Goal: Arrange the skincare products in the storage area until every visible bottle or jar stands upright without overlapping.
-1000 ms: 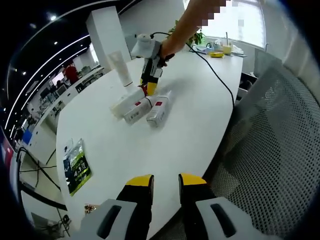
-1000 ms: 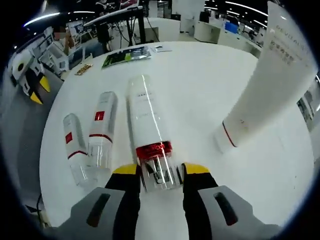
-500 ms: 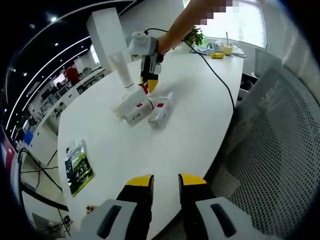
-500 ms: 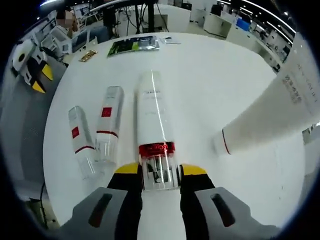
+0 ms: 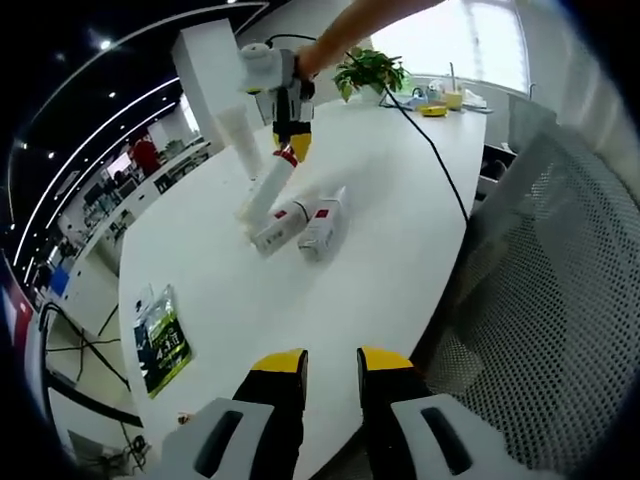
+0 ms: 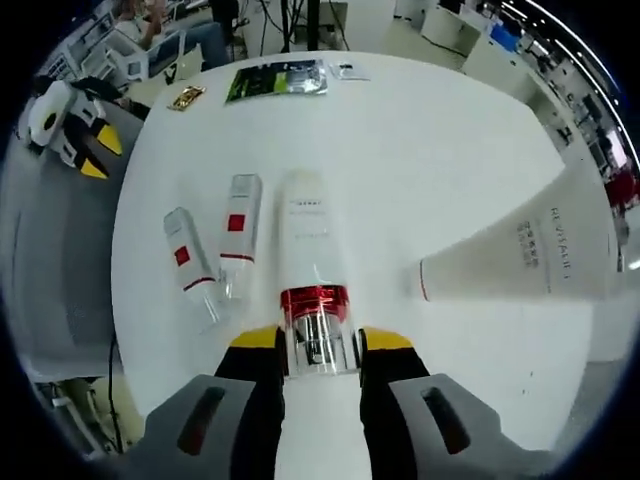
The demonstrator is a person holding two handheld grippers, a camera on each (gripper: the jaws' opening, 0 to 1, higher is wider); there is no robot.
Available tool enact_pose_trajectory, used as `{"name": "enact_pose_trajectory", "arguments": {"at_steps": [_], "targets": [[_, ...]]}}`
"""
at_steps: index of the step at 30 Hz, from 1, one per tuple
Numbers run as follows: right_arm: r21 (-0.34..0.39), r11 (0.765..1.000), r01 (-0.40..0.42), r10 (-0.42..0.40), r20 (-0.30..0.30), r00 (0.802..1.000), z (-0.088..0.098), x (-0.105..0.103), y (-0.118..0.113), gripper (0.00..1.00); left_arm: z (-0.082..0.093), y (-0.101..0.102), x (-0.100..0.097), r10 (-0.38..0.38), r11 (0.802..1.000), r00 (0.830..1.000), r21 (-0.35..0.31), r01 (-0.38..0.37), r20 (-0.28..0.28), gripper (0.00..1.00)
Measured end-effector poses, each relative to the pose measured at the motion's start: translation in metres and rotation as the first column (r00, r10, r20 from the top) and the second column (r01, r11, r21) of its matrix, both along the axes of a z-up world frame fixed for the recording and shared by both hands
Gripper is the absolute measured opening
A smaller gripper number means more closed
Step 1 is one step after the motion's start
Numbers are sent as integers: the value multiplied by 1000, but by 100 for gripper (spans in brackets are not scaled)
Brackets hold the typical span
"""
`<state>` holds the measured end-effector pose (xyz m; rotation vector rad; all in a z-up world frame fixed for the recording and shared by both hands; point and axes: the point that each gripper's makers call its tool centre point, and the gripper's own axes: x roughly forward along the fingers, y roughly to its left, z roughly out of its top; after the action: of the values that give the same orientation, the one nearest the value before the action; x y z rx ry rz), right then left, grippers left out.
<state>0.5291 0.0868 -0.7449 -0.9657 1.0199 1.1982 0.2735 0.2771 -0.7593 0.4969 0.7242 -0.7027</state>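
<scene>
My right gripper [image 6: 321, 342] is shut on the clear cap end of a white bottle with a red band [image 6: 308, 260]. The bottle is raised at a slant above the white table [image 6: 420, 150]. In the left gripper view that gripper [image 5: 283, 148] holds the same bottle [image 5: 263, 190] tilted, its far end low near the table. Two smaller white bottles with red labels [image 6: 238, 230] [image 6: 186, 262] lie flat beside it; they also lie on the table in the left gripper view [image 5: 278, 226] [image 5: 320, 222]. A white tube [image 6: 520, 262] stands on its cap. My left gripper [image 5: 331, 362] is open over the table edge.
A green packet [image 5: 158, 338] lies near the table's edge. A potted plant [image 5: 370, 70] and small items [image 5: 440, 98] sit at the far end. A cable [image 5: 430, 150] runs over the table. A mesh chair [image 5: 560, 280] stands at the right.
The right gripper has lifted the capped end of the red-banded bottle, tilting it up from the table. The two small bottles and the tube have stayed put.
</scene>
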Motion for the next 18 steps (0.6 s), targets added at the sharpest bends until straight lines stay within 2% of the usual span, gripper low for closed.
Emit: {"name": "enact_pose_trajectory", "arguments": {"at_steps": [4, 9, 18], "targets": [[-36, 999, -17, 17, 7, 1000, 10, -7, -2, 25, 0, 0, 0, -3, 1000, 1000, 6, 3, 3, 21], [-87, 996, -32, 31, -15, 999, 19, -16, -5, 24, -2, 0, -2, -9, 1000, 1000, 14, 9, -8, 21], [-165, 985, -42, 39, -20, 999, 39, -21, -12, 24, -1, 1, -3, -8, 1000, 1000, 22, 8, -8, 21]]}}
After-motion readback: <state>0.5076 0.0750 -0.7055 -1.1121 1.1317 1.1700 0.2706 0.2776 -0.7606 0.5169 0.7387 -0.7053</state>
